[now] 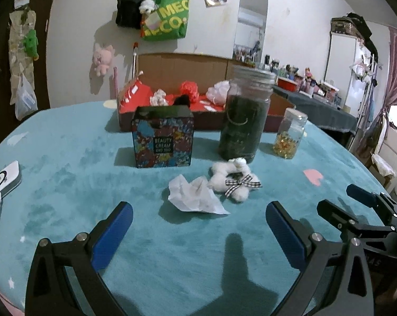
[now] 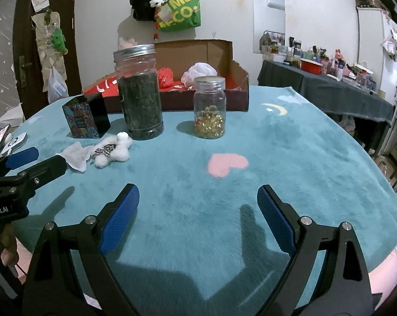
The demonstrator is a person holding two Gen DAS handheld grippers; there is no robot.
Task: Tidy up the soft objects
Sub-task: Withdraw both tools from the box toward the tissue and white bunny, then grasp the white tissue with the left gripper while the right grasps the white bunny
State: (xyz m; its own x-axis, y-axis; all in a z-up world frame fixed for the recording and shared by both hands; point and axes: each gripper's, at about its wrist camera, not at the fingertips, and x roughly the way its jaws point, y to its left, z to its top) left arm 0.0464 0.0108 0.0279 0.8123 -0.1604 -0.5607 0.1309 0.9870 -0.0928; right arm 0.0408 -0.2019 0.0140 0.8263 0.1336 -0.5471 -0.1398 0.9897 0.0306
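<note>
Left gripper [image 1: 198, 226] jaws wide apart, empty. Right gripper [image 2: 198, 218] likewise spread, nothing between.

Crumpled tissue [image 1: 195, 194] at 12 o'clock of left gripper, near; white plush toy [image 1: 234, 181] with checked bow touching tissue at 1 o'clock, just before tall jar [image 1: 244, 115].

Judgement: both featherlight, squashy, unbreakable; tissue may tear, so pinch mid-bulk. Plush: grab body, not bow. Destination likely cardboard box [image 1: 280, 105] behind.

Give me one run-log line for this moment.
left tool: open, empty | right tool: open, empty | tissue, white plush: on blanket | box: other soft items inside
</note>
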